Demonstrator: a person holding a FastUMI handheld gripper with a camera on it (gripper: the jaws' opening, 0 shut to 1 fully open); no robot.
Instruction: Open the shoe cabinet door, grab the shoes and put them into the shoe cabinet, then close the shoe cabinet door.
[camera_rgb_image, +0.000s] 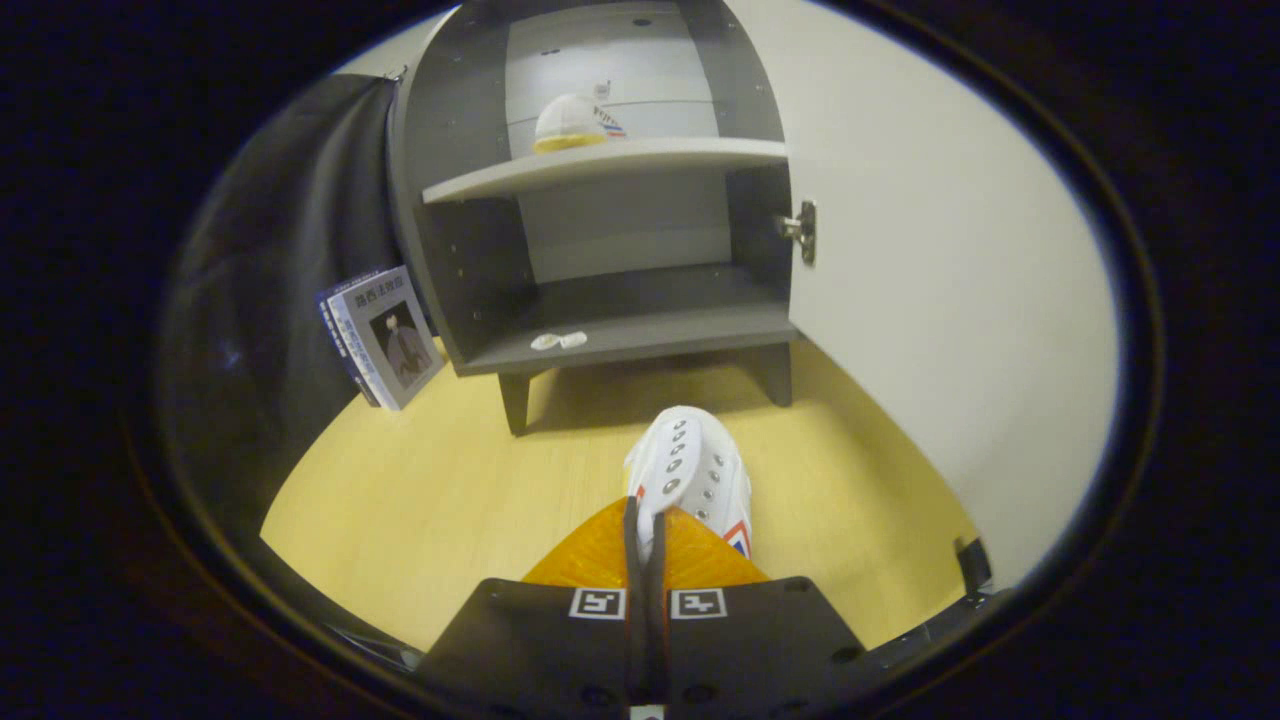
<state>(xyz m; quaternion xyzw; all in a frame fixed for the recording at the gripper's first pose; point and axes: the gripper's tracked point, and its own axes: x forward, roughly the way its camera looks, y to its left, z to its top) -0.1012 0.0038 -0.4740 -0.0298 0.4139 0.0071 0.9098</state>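
My gripper (646, 530) is shut on a white shoe (690, 472) with metal eyelets and a red and blue mark; its edge is pinched between both fingers and it hangs above the yellow wooden floor (440, 480). Beyond it stands the grey shoe cabinet (600, 210), its white door (930, 290) swung wide open to the right on a metal hinge (803, 231). A second white shoe (570, 122) with a yellow sole sits on the cabinet's upper shelf (600, 165). The bottom shelf (640, 335) holds a small white scrap (557, 341).
A book (383, 335) leans against the cabinet's left side on the floor, next to the black cloth wall (280, 270). The cabinet stands on short legs (514, 402). A small dark object (972, 565) lies by the door's lower edge.
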